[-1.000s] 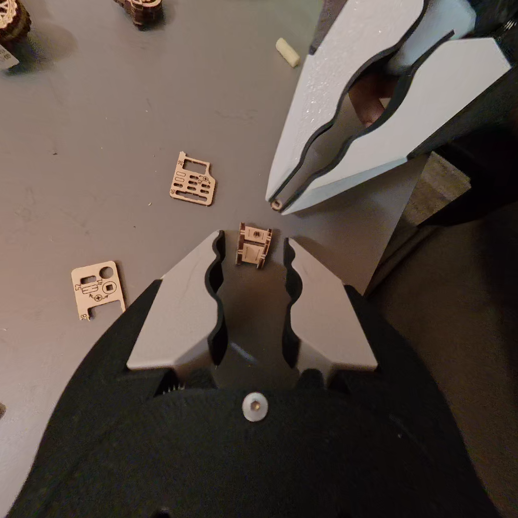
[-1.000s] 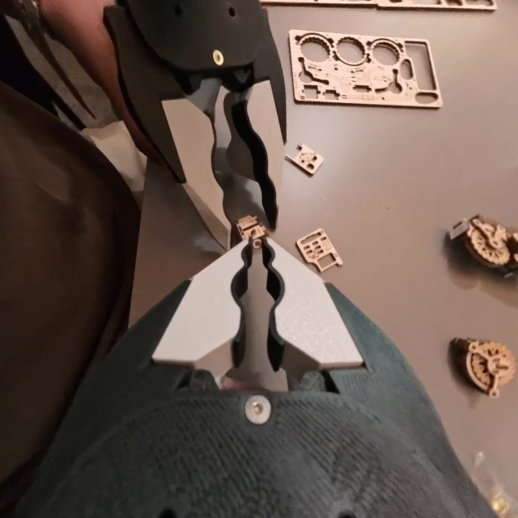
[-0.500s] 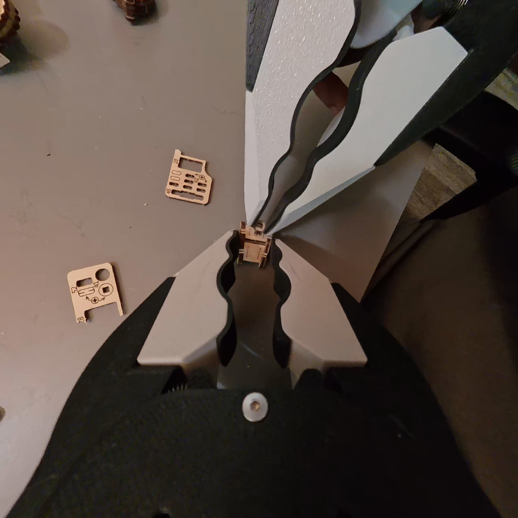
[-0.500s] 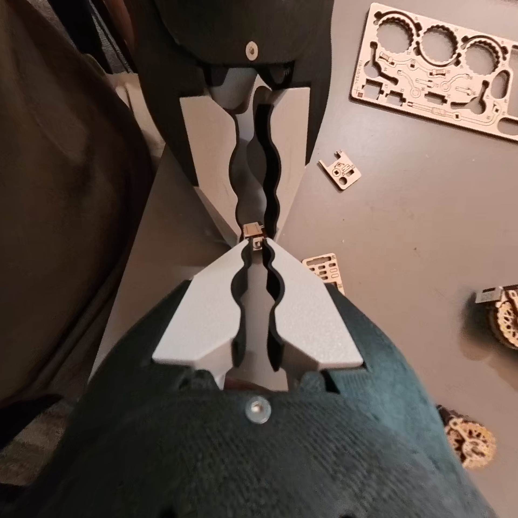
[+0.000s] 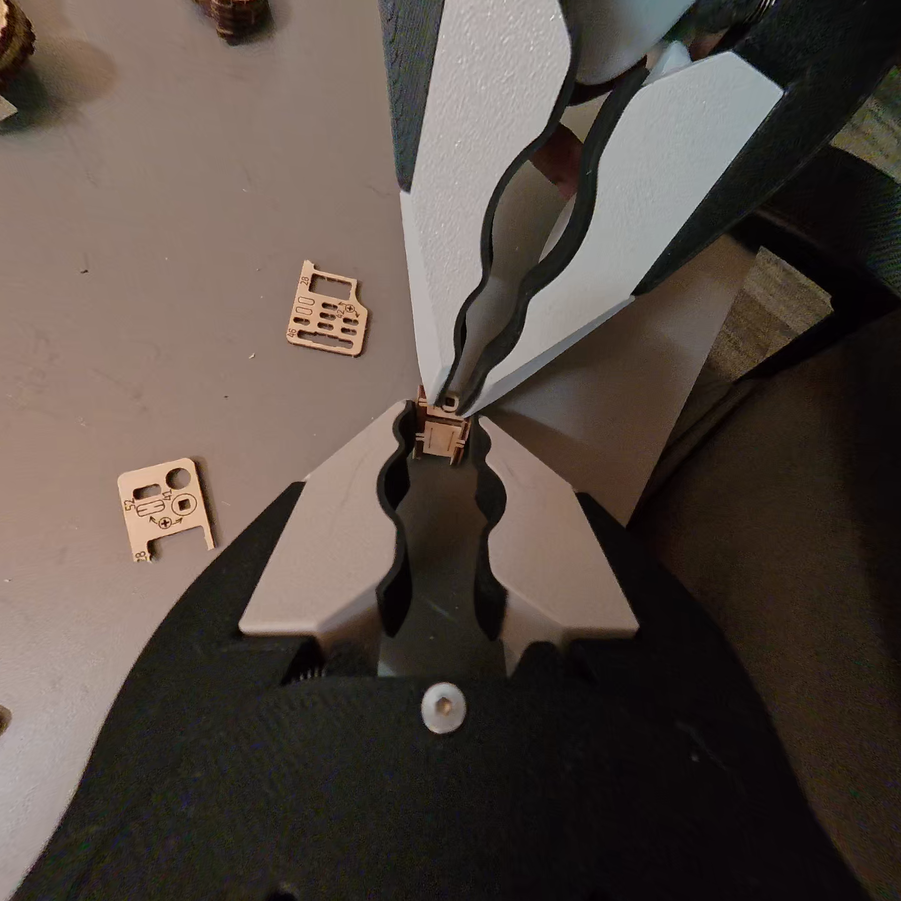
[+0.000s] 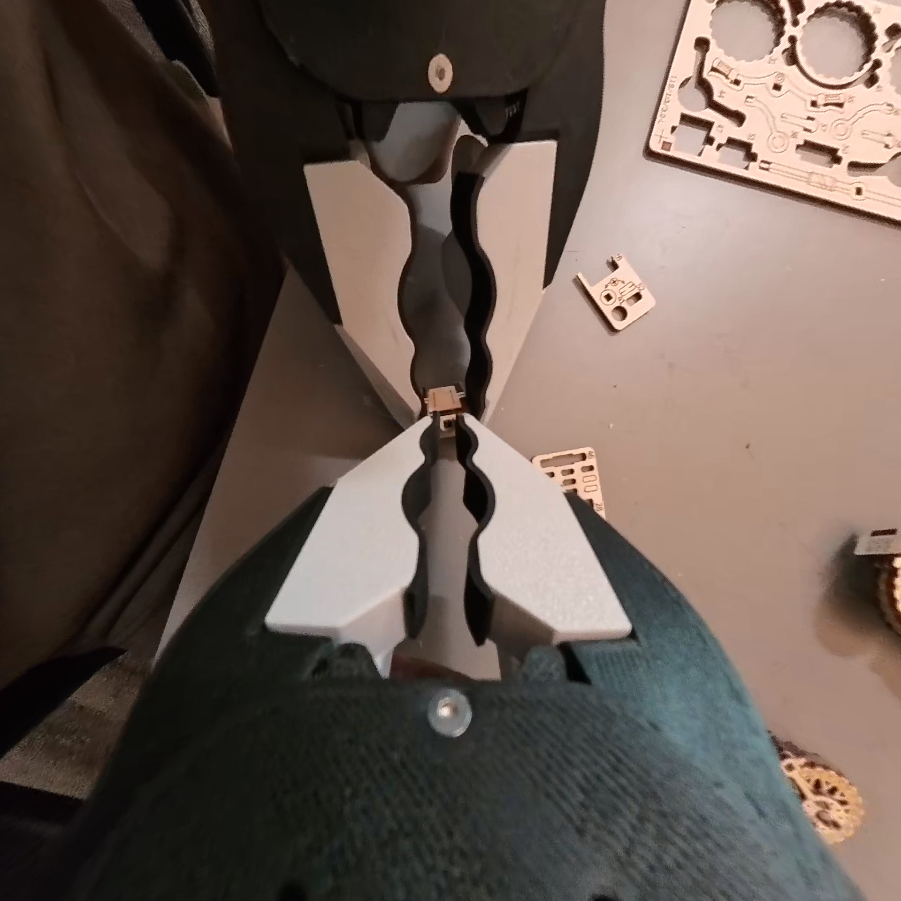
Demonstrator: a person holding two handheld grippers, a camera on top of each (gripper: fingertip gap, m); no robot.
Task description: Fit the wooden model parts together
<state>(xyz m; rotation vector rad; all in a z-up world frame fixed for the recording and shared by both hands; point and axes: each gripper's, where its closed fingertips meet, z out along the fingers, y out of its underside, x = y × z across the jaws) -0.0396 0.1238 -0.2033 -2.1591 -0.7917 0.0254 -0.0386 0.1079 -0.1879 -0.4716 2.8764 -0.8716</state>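
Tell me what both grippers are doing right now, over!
Left gripper shut on wooden block. Right gripper shut on small square piece, pressed against the block. Nothing between them.

The right tool (image 6: 447, 423) pinches a tiny wooden block (image 6: 446, 422) at its tips, pressed against a small wooden assembly (image 6: 443, 401) clamped between the tips of the left tool (image 6: 444, 397) opposite. Both meet tip to tip above the grey surface (image 6: 682, 439). To the right lie a punched-out parts sheet (image 6: 780, 107), a notched flat plate (image 6: 618, 298), a slotted plate (image 6: 577, 475) partly hidden, and a gear assembly (image 6: 819, 799).
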